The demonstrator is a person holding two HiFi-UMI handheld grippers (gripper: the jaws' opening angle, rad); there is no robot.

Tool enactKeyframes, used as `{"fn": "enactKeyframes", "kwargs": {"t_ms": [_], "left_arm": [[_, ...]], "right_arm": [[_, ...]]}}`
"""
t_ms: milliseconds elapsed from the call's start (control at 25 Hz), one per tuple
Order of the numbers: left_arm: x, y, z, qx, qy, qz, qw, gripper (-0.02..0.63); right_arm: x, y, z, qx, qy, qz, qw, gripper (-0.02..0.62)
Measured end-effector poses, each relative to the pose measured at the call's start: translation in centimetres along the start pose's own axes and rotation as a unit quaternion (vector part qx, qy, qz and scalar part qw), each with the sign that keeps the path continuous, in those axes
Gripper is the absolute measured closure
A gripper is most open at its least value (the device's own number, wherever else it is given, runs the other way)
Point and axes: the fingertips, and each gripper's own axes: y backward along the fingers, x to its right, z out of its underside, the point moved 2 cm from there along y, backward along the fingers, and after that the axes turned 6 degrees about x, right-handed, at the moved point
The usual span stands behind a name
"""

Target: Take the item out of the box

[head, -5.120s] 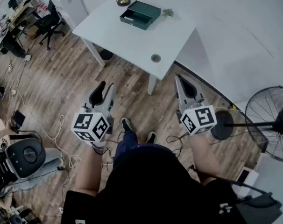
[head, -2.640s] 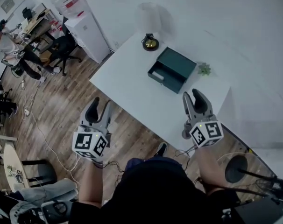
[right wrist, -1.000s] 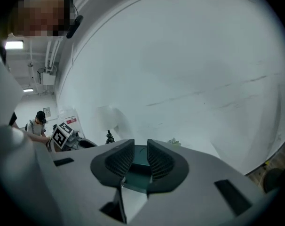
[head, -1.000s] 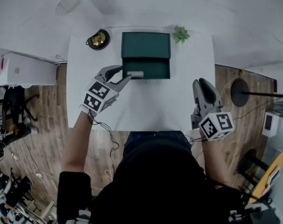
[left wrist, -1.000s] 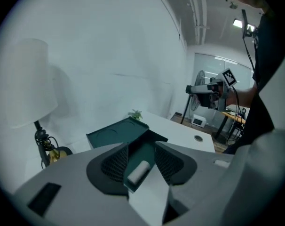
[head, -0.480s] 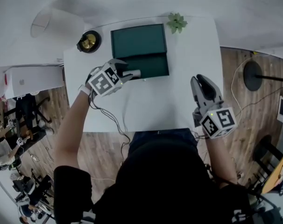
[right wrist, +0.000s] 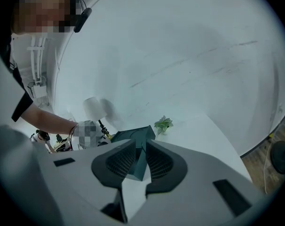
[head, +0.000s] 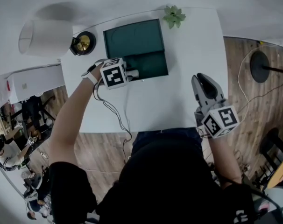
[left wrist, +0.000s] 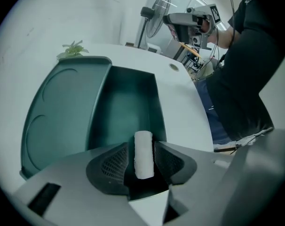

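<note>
Head view: the left hand-held gripper (head: 131, 73) is at the front left edge of the green box (head: 148, 64), whose lid lies flat open behind it. There's plenty of bare bench (head: 179, 97) over toward the right hand-held gripper (head: 203, 80).

Left gripper view: it's clamped on a small white roll (left wrist: 143, 154). The roll's long axis runs straight along the jaws, over the near end of the box's tray.

Right gripper view: jaws closing, nothing between them.

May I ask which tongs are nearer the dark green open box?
Left. The left tongs grip a white cylindrical roll at the box; the right tongs, closing on nothing, hover by the white table's front edge.
</note>
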Motion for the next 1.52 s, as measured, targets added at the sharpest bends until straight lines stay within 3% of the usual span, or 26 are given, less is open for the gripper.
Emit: {"fn": "enactKeyframes", "kwargs": {"t_ms": [240,400,520,760,960,1080,1160,1360,1520], "left_arm": [[0.2,-1.9,1.1,-0.031,0.009,0.024,0.9992,0.436],[-0.4,-3.1,1.5,-0.069,-0.012,-0.017,0.9974,0.44],[-0.2,-3.3,1.6,-0.079,-0.026,-0.046,0.9955,0.48],[-0.6,-1.1,1.0,-0.015,0.019,-0.113,0.9933,0.482],[-0.1,2.5,-0.4,0.059,0.05,-0.191,0.9786,0.482],[0.9,5.2,-1.6,0.106,0.065,-0.233,0.9645,0.482],[1.3,7.3,-2.7,0.146,0.081,-0.266,0.9494,0.482],[2.9,12.0,-5.3,0.259,0.146,-0.326,0.8977,0.482],[3.8,15.5,-5.8,0.317,0.181,-0.362,0.8577,0.482]], "right_arm": [[0.2,-0.8,0.6,-0.007,-0.011,0.0,1.0,0.525],[0.7,-0.8,0.6,-0.009,-0.011,0.006,1.0,0.526],[0.5,-0.5,0.1,-0.006,-0.004,0.005,1.0,0.528],[-0.5,0.0,-1.2,0.007,0.013,-0.007,1.0,0.532],[-1.6,1.0,-2.0,0.018,0.027,-0.015,0.999,0.535],[-2.4,1.8,-2.8,0.026,0.043,-0.018,0.999,0.54],[-2.6,2.4,-3.6,0.037,0.062,-0.015,0.997,0.551],[-3.5,4.4,-5.4,0.071,0.096,-0.009,0.993,0.591],[-4.3,5.4,-6.8,0.086,0.107,-0.012,0.99,0.589]]}}
